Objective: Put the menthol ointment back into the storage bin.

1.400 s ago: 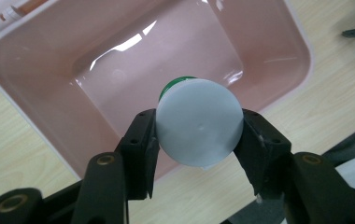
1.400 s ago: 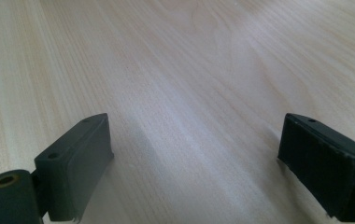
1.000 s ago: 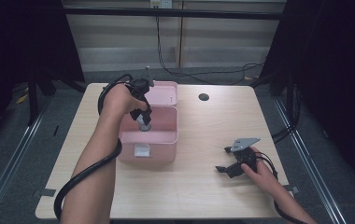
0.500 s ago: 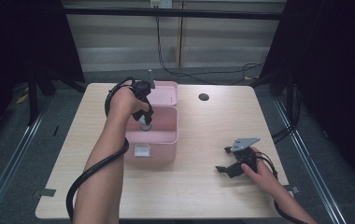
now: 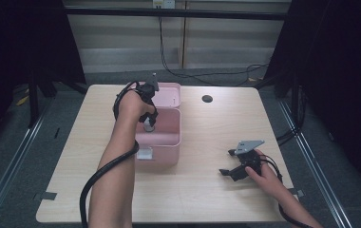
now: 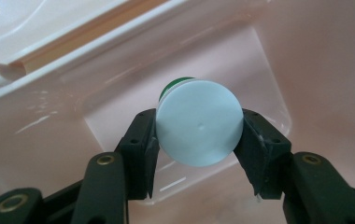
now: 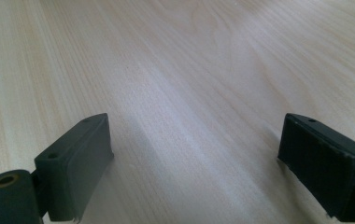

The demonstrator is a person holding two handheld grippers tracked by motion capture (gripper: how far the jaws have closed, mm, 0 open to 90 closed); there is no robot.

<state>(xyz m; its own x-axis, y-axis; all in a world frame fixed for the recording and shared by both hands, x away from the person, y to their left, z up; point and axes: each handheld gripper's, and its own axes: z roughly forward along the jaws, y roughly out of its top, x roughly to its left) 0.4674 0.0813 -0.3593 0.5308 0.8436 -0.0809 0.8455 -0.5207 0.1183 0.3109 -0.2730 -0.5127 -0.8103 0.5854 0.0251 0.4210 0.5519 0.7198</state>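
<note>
We see the left forearm reaching from the table's near edge toward its far edge, left hand-held gripper (image 5: 148, 124) pointing down, jaws clamped. Right hand-held gripper (image 5: 230, 173) rests low near the right edge, jaws spread wide.

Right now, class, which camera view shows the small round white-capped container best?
The left gripper view: the round white-capped container sits close up, clamped between the left gripper pads over the pink plastic bin. The high view shows it as a speck; the right gripper view shows bare wooden table.
</note>
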